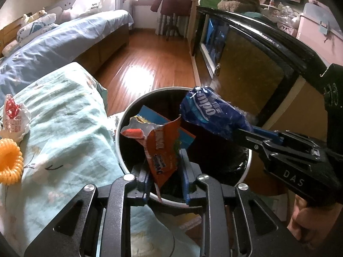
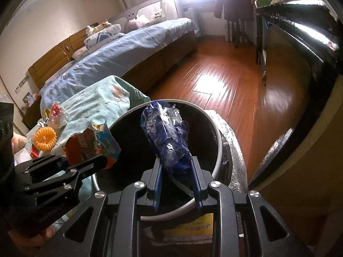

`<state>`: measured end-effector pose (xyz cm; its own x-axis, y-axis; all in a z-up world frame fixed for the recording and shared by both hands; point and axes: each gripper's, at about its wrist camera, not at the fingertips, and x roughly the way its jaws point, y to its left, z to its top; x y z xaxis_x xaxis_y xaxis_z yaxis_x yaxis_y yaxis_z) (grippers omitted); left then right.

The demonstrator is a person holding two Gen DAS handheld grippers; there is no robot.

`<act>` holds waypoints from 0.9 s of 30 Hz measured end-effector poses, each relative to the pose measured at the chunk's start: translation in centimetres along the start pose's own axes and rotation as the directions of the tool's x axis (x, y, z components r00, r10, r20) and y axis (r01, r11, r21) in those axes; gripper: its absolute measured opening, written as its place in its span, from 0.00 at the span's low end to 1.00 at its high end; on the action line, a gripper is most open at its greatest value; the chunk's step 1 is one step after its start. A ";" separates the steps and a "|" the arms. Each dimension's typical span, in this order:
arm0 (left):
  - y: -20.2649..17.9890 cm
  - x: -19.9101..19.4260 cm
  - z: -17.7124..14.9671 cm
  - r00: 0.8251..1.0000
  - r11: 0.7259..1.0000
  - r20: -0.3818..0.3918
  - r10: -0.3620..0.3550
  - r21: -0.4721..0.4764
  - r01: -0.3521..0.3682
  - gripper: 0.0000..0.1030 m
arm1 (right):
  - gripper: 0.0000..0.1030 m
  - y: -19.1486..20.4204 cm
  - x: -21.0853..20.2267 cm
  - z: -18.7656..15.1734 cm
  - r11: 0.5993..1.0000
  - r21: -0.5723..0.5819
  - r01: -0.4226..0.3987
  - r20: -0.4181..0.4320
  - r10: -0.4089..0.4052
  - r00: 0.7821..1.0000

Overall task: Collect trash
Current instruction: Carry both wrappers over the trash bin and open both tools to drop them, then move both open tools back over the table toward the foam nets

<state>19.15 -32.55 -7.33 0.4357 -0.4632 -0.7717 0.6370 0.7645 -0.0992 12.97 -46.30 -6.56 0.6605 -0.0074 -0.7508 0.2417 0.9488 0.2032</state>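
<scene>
2 wrappers held over the round trash bin, 1 in each gripper.

The orange snack wrapper [image 1: 159, 150] sits between the fingers of the left gripper [image 1: 165, 184], which are closed on its lower part, and hangs above the dark mouth of the white-rimmed bin [image 1: 120, 147]. At 2 o'clock from it in the left wrist view, the blue plastic wrapper [image 1: 211, 115] is pinched in the right gripper [image 2: 176, 180], also above the bin opening. At 9 o'clock from the bin, the pale green floral cloth [image 1: 64, 111] carries a crumpled red and white wrapper [image 1: 14, 117] and a yellow coiled hair tie [image 1: 9, 160]. At 11 o'clock a bed with a blue cover [image 2: 120, 57] stands on the wooden floor [image 2: 225, 81].
</scene>
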 end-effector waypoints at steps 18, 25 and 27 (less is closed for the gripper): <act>6.8 -8.9 -6.0 0.978 0.977 0.136 0.156 -0.170 -0.132 0.69 | 0.66 4.0 -2.7 -0.2 0.997 -0.047 -0.066 0.071 0.069 0.995; 10.6 -13.7 -9.4 0.947 0.941 0.176 0.268 -0.260 -0.217 0.69 | 0.66 8.8 -2.5 -0.8 0.984 -0.103 -0.144 0.058 0.151 0.987; 11.8 -14.8 -10.4 0.940 0.929 0.177 0.292 -0.285 -0.236 0.69 | 0.66 10.4 -2.3 -1.1 0.977 -0.121 -0.173 0.046 0.180 0.983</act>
<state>13.57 -11.99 -3.63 0.7084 -0.2911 -0.6429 0.3083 0.9471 -0.0892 13.21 -36.06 -3.37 0.7252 0.1487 -0.6723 0.0357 0.9670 0.2523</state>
